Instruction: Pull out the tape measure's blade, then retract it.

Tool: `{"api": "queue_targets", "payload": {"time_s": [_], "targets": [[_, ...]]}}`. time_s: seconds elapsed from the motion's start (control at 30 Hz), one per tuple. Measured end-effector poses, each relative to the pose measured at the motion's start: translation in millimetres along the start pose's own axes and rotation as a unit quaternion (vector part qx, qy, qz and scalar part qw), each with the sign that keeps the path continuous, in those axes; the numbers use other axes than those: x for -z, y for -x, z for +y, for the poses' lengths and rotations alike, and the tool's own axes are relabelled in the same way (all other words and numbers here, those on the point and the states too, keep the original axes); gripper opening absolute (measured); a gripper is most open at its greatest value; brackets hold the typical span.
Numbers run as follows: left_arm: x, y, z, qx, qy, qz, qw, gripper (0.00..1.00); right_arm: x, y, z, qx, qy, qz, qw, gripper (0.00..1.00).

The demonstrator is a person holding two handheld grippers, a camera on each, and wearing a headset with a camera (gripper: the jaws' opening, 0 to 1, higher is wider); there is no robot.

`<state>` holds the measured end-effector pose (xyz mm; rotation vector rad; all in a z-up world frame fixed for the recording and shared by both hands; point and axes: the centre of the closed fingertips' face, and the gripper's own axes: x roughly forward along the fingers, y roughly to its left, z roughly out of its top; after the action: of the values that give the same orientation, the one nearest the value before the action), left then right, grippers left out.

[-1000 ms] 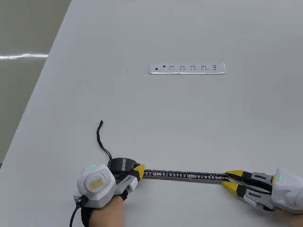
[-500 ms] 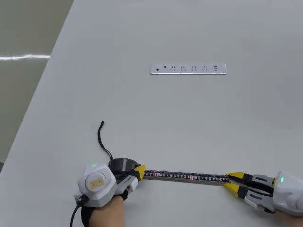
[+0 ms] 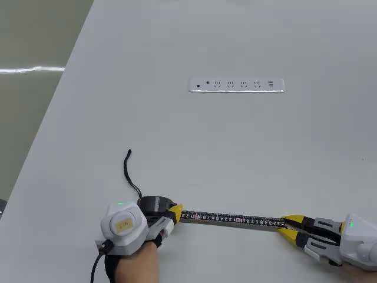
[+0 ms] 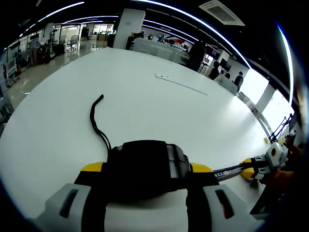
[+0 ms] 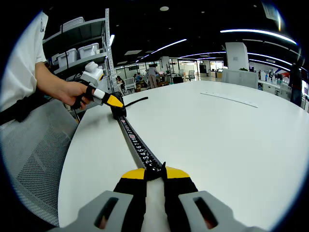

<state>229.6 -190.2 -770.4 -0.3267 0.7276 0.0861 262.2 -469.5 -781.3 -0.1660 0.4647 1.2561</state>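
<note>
1. Clamping the black case of the tape measure (image 3: 154, 204), the left gripper (image 3: 164, 211) sits at the lower left of the head view. In the left gripper view the case (image 4: 145, 166) fills the gap between the two yellow jaw tips.
2. The right gripper (image 3: 288, 226), at the lower right of the frame, has its jaws pinched together on the free end of the blade (image 3: 232, 220). The right gripper view shows the numbered strip (image 5: 137, 145) running from its tips up toward the case.
3. Over the last second almost nothing changes. The drawn-out length between case and right gripper matches the earlier frames, and the blade lies flat along the table (image 3: 177, 118).
4. The power strip (image 3: 236, 85) at upper centre and the black wrist cord (image 3: 131, 174) drift slightly in the frame, which reads as head movement rather than theirs.
5. The outward pull therefore looks finished or paused. What probably remains is the retraction, feeding the blade back toward the case under control.
</note>
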Motion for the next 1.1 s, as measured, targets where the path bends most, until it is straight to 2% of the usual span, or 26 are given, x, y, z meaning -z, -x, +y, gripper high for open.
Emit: {"api": "queue_targets", "payload": {"time_s": [0.37,1.1], "targets": [[0.3,-0.3,0.7,0.001,-0.004,0.006,1.0,0.63,-1.5,-2.9,1.3,-0.005,0.007,0.001,1.0,0.12],[0.5,-1.1,-0.1,0.003,-0.003,0.004,1.0,0.64,-16.1,-42.7,21.0,-0.046,0.026,0.002,0.9986,0.11]]}}
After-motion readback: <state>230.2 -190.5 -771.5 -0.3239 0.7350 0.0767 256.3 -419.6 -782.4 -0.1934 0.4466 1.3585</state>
